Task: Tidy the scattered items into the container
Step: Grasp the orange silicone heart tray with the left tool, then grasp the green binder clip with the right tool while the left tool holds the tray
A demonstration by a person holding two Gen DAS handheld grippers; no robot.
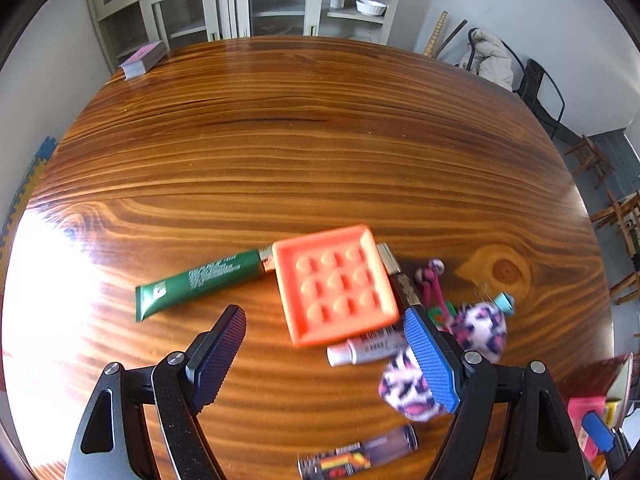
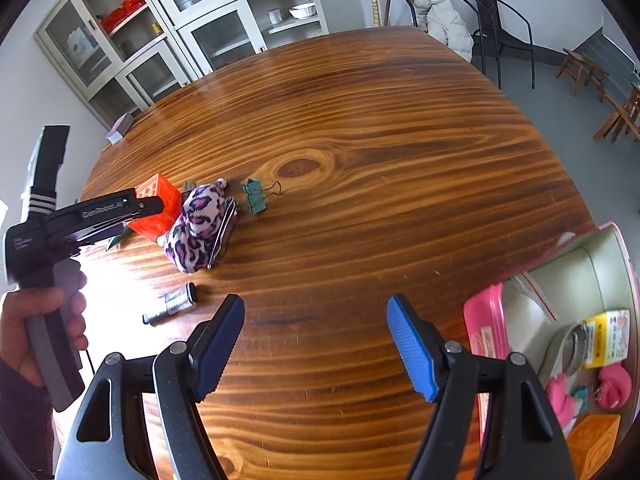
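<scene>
In the left wrist view my left gripper (image 1: pixel 324 356) is open above the wooden table (image 1: pixel 320 140), over an orange square tray (image 1: pixel 336 284), a green tube (image 1: pixel 200 284), a white tube (image 1: pixel 364 350), a leopard-print pouch (image 1: pixel 476 328) and a small bottle (image 1: pixel 360 456). In the right wrist view my right gripper (image 2: pixel 316 344) is open and empty over bare table (image 2: pixel 380 160). The container (image 2: pixel 576 280) stands at the right with items inside. The leopard pouch (image 2: pixel 200 228), a teal binder clip (image 2: pixel 254 196), the orange tray (image 2: pixel 158 208) and the small bottle (image 2: pixel 172 304) lie to the left, under the left gripper (image 2: pixel 144 206).
A pink-covered book (image 1: pixel 144 58) lies at the table's far left corner. Cabinets (image 2: pixel 160 32) stand behind the table, chairs (image 2: pixel 504 32) and stools to the right. In the container are a pink case (image 2: pixel 486 324), a yellow packet (image 2: pixel 608 338) and pink items (image 2: pixel 614 386).
</scene>
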